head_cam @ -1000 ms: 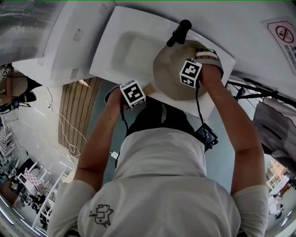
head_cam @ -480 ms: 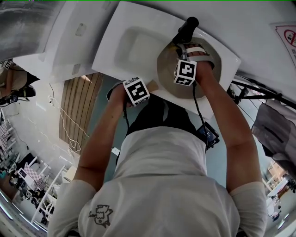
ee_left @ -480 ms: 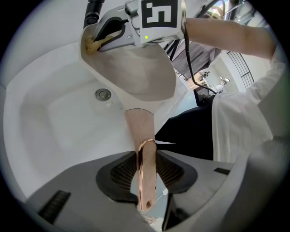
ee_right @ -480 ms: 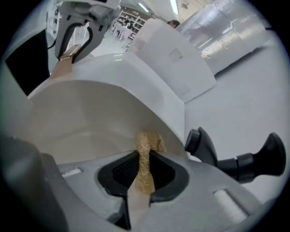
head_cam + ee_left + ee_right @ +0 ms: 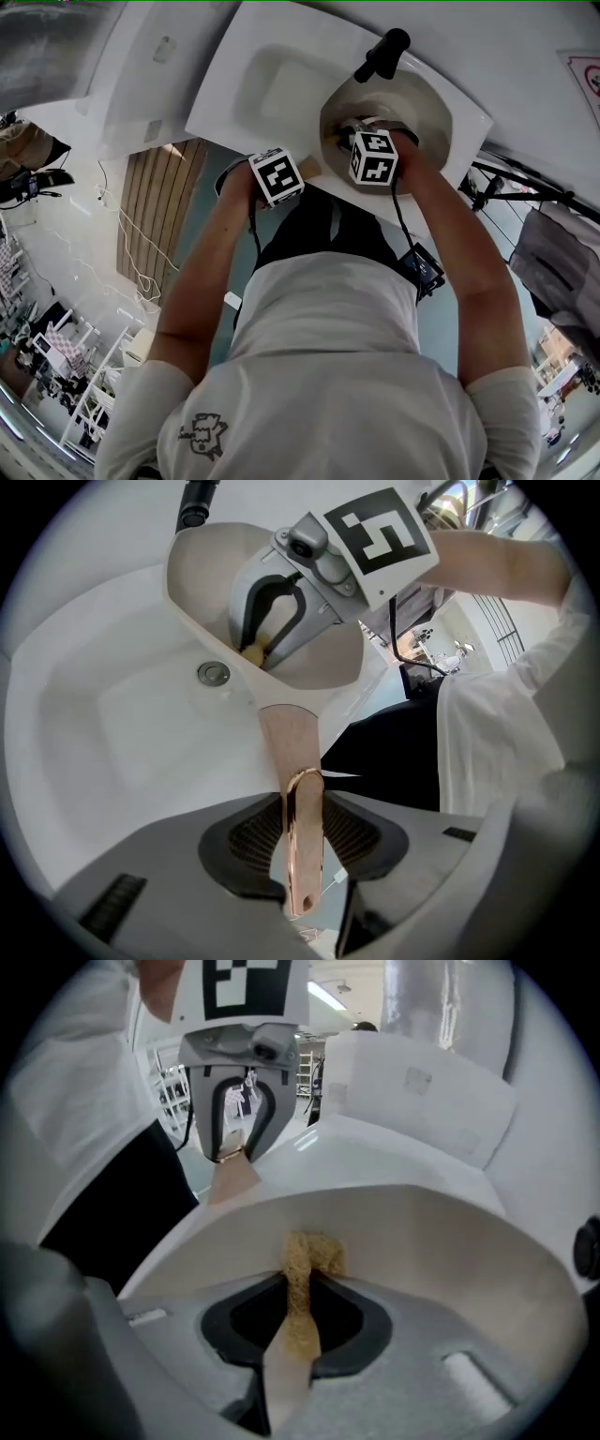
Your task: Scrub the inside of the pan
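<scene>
1. Swinging across the pan (image 5: 412, 98), the right gripper (image 5: 351, 129) is now working at the 7 o'clock wall, having come from the 3 o'clock side.
2. Its jaws are pinching a sponge (image 5: 304, 1258) and pressing it against the inner wall.
3. Meanwhile the left gripper (image 5: 302, 829) is clamping the handle (image 5: 289, 738), steadying the pan, which is sitting at the sink's (image 5: 267, 89) 3 o'clock end.
4. Risk: hard sideways scrubbing could be twisting the thin handle between the pads, tipping the pan. Dragging on the wall could also be pulling the sponge free.
</scene>
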